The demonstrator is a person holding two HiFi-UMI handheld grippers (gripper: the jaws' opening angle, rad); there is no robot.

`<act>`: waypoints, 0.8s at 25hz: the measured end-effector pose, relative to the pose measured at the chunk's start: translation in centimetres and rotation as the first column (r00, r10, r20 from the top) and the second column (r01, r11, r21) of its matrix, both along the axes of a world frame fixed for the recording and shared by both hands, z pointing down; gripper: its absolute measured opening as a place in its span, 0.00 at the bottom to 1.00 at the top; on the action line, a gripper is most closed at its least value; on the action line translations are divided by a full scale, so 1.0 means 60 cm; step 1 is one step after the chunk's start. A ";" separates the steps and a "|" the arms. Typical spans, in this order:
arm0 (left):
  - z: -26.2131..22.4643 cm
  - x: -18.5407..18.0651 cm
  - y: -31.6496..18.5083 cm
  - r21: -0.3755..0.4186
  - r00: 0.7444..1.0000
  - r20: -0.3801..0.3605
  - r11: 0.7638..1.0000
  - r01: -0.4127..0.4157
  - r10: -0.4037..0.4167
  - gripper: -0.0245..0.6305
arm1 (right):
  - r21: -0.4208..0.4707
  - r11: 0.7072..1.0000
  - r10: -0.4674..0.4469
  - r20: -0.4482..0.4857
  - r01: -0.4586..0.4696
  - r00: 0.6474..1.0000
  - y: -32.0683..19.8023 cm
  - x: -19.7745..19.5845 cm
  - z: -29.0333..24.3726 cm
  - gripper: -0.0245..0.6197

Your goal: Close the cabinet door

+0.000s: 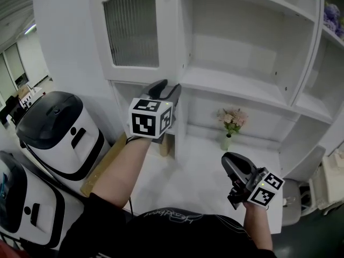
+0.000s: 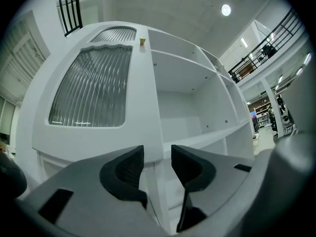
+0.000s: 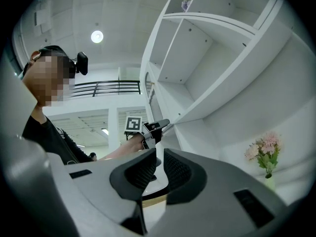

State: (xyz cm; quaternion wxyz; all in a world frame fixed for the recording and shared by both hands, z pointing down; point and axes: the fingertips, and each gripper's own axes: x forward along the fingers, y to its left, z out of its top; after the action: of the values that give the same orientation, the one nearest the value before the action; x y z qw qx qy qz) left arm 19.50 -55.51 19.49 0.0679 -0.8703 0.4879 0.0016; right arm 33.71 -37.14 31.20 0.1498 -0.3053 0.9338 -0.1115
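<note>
1. Cabinet point(image 1: 252, 85): white and tall. Open shelves fill the middle and right, all bare but one.
2. Door point(image 1: 131, 31): white frame with a ribbed glass pane, in the upper left bay. It lies flush with the cabinet front or very nearly; I cannot make out a gap at its right edge.
3. Bins point(image 1: 59, 128): two white ones with black lids, on the floor to the left, well apart from the door.
4. Left tongs point(image 1: 166, 87): my arm is stretched out and the tongs sit level, tips just beside the door's lower right corner. In the left gripper view the jaws are spread, with the cabinet's upright edge showing beyond the gap and nothing pinched. Whether a tip touches the wood I cannot tell.
5. Right tongs point(image 1: 230, 161): held low at right, well apart from the door. Only a narrow gap shows between the jaws, and it is empty.
6. Flowers point(image 1: 231, 123): a pink bunch in a small vase on the low shelf, between my two tongs.
</note>
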 end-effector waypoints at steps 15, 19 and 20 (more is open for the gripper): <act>0.031 -0.012 0.162 -0.073 0.960 -0.087 0.959 -0.273 0.267 0.25 | 0.035 0.999 -0.010 -0.048 0.011 0.999 0.066 -0.043 -0.034 0.14; 0.085 -0.001 0.252 -0.107 0.924 -0.131 0.921 -0.373 0.359 0.20 | 0.048 0.998 -0.031 -0.056 0.034 0.998 0.075 -0.064 -0.041 0.14; 0.097 0.000 0.269 -0.116 0.917 -0.148 0.914 -0.389 0.371 0.19 | 0.049 0.998 -0.036 -0.057 0.038 0.998 0.077 -0.068 -0.041 0.14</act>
State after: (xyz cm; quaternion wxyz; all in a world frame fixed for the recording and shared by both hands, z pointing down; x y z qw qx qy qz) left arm 19.50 -39.35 25.33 -0.0263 -0.9494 0.3113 0.0336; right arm 29.61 -32.53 28.75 0.1292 -0.2871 0.9456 -0.0823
